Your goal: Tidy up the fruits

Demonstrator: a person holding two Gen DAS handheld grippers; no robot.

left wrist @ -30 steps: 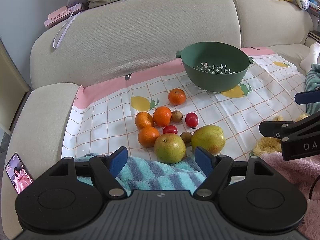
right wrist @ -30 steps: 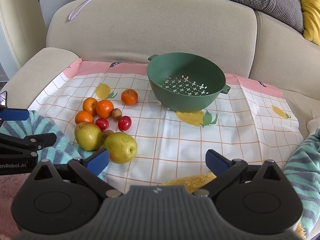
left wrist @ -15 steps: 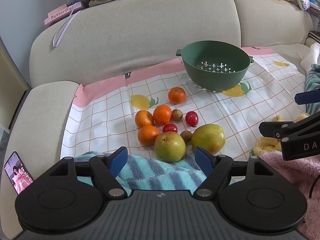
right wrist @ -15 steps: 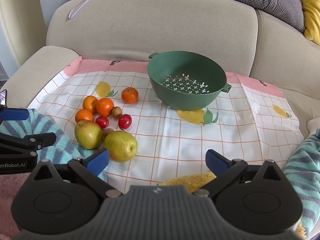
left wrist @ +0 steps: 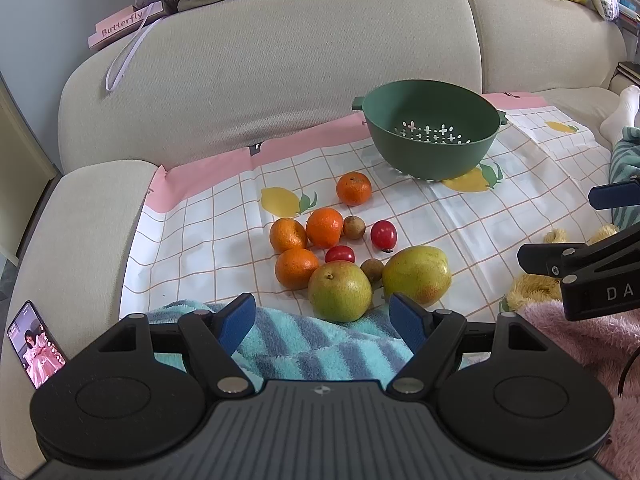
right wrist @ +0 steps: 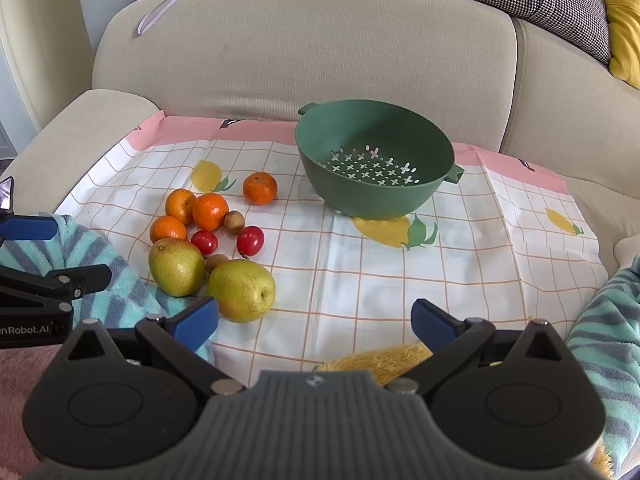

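Left tool (left wrist: 322,318): I hold it low over the striped towel (left wrist: 304,344), fingers spread wide and gripping nothing; the nearer pear sits just past the tips.
Right tool (right wrist: 314,322): also spread wide and gripping nothing, above the near edge of the cloth (right wrist: 460,264); I see its side at the right edge of the left view.
Colander (right wrist: 374,158): green, upright, with nothing in it, on the far part of the cloth, well apart from the fruit pile.
Pears: two yellow-green ones at the near side of the pile; left pear (right wrist: 176,266) rests at the towel's edge, right pear (right wrist: 242,290) lies just beside my right tool's left finger (right wrist: 196,322).
Oranges: three (right wrist: 206,210) bunched at the pile's left, touching or nearly so; a fourth orange (right wrist: 260,188) sits alone, nearer the colander.
Tomatoes: two small red ones (right wrist: 250,240) in the middle of the pile, apart from each other.
Brown fruits: two small round ones; one (right wrist: 234,221) beside the oranges, the other (right wrist: 216,262) wedged between the pears. I cannot tell what kind they are.
Cloth: checked, with lemon prints and a pink far border, spread over the sofa (right wrist: 304,48) seat.
Phone (left wrist: 36,350): on the sofa arm at my left, screen lit.
Box (left wrist: 124,26): pink, marked "Butterfly", on top of the sofa back.
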